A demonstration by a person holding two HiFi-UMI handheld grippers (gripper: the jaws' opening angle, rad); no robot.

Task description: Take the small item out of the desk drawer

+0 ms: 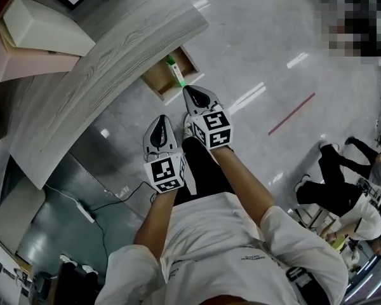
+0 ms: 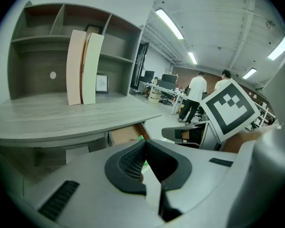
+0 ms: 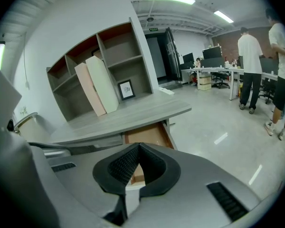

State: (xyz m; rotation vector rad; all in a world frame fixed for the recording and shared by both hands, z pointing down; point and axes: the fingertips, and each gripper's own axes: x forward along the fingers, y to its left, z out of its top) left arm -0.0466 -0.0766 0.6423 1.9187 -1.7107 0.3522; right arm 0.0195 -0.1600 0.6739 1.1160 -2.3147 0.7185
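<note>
The desk (image 1: pixel 108 62) fills the left of the scene, with two pale boards (image 1: pixel 38 37) leaning together at its far left. Under its right end the drawer (image 1: pixel 157 78) stands pulled open. This looks like the approach step, with the opening already done and the pick not yet begun.

The left gripper (image 1: pixel 160 119) hangs near of the drawer, over the floor (image 1: pixel 273 56). Its own view shows its jaws together with nothing between them (image 2: pixel 143 144), so it seems to have no part in the pick for now.

The small item (image 1: pixel 176 74), green and white and elongated, lies in the drawer along its right wall, untouched.

Just right of it and slightly nearer, the right gripper (image 1: pixel 187 89) points toward the drawer's right front corner. Its jaws are pressed together and empty (image 3: pixel 138 147). In its own view the drawer's brown bottom (image 3: pixel 147 134) shows past the tips, while the item itself is not visible there.

The next move likely calls for parting the right jaws, reaching farther and down into the drawer, and straddling the item across its narrow width. The wall close beside the item probably leaves little room for the outer finger.
</note>
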